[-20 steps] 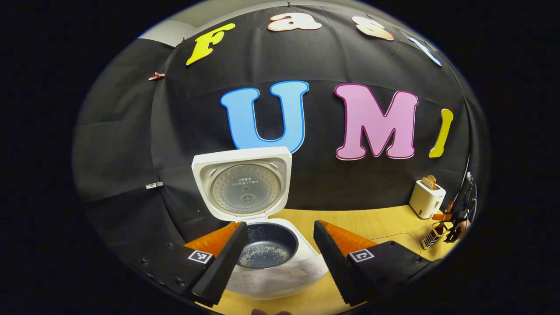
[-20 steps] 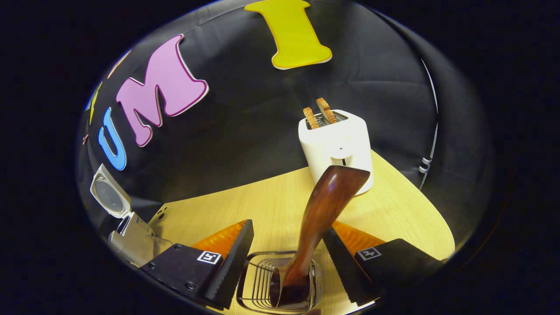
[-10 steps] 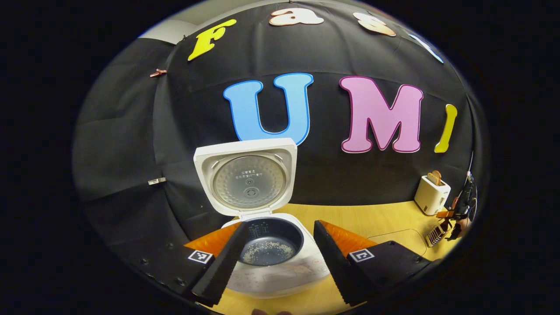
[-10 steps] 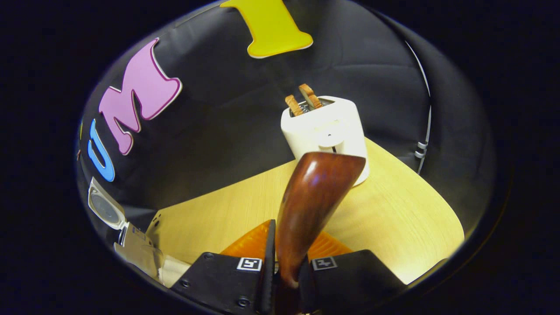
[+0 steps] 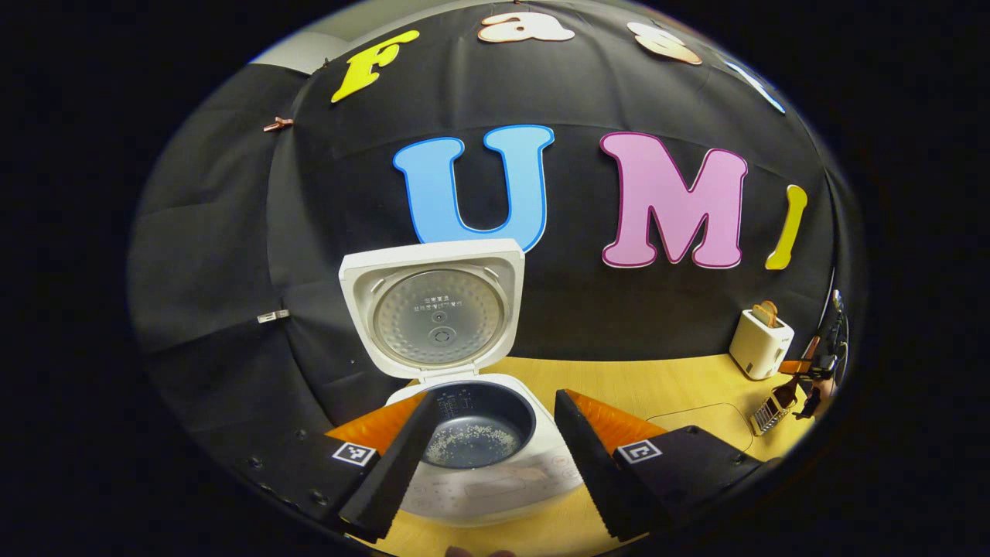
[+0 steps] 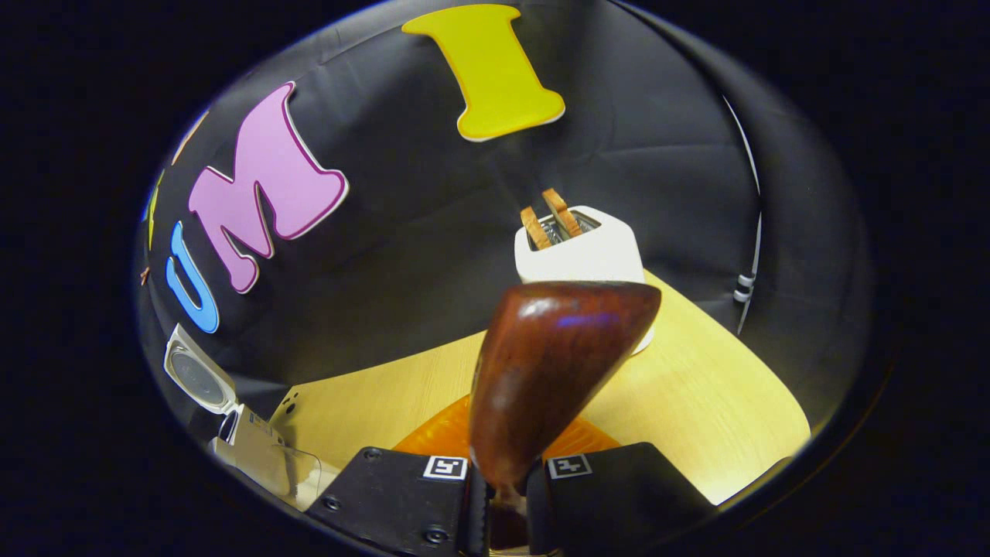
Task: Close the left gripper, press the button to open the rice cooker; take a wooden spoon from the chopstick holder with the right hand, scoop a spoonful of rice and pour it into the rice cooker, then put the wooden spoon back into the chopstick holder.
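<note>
Currently my right gripper (image 6: 499, 495) is clamped on the dark brown wooden spoon (image 6: 553, 371), fingers pressing its handle from both sides, broad end rising toward the white toaster (image 6: 580, 251) w/ two bread slices at the far end of the light wood table (image 6: 696, 402). My left gripper (image 5: 483, 456) hangs w/ fingers spread apart, nothing between them, just above the white rice cooker (image 5: 495, 472); lid (image 5: 433, 309) upright, some rice grains (image 5: 472, 442) in its dark pot. Wire chopstick holder (image 5: 768, 416) sits far right, near the toaster.
</note>
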Demonstrator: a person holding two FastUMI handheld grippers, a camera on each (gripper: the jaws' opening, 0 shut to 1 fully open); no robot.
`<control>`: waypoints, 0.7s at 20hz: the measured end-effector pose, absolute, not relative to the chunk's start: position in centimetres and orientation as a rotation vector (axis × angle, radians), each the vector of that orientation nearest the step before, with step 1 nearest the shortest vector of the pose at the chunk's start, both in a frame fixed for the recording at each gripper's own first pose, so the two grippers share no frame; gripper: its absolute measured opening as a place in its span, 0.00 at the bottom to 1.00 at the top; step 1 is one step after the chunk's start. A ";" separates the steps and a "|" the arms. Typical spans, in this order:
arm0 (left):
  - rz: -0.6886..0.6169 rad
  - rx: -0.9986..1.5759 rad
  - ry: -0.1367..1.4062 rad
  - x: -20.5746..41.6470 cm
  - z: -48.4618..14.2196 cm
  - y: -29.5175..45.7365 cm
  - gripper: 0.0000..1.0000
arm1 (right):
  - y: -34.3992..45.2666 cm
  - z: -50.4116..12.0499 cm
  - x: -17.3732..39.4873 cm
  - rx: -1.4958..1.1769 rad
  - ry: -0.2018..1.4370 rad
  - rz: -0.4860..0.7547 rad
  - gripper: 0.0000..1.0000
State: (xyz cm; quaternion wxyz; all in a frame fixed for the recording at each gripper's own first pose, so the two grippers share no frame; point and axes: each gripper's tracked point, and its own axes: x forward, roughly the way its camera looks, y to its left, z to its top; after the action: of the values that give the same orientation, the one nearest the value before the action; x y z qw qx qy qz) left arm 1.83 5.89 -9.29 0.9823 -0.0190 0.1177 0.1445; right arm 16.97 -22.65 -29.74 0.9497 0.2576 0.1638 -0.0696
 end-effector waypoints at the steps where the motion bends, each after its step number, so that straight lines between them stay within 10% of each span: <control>1: 0.288 -0.040 0.234 1.9 -9.3 5.9 0.97 | -22.8 -28.9 16.7 0.517 0.320 -0.148 0.23; 14: 0.241 -0.081 0.184 -0.9 -8.5 7.2 0.98 | -11.1 -14.8 15.2 0.482 0.141 0.062 0.23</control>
State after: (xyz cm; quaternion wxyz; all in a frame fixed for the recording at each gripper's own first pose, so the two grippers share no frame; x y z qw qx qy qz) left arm -0.93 7.17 -8.54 0.9877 -0.0402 0.0917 0.1202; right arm 15.16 -11.14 -14.76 0.9682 0.2384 0.0696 0.0304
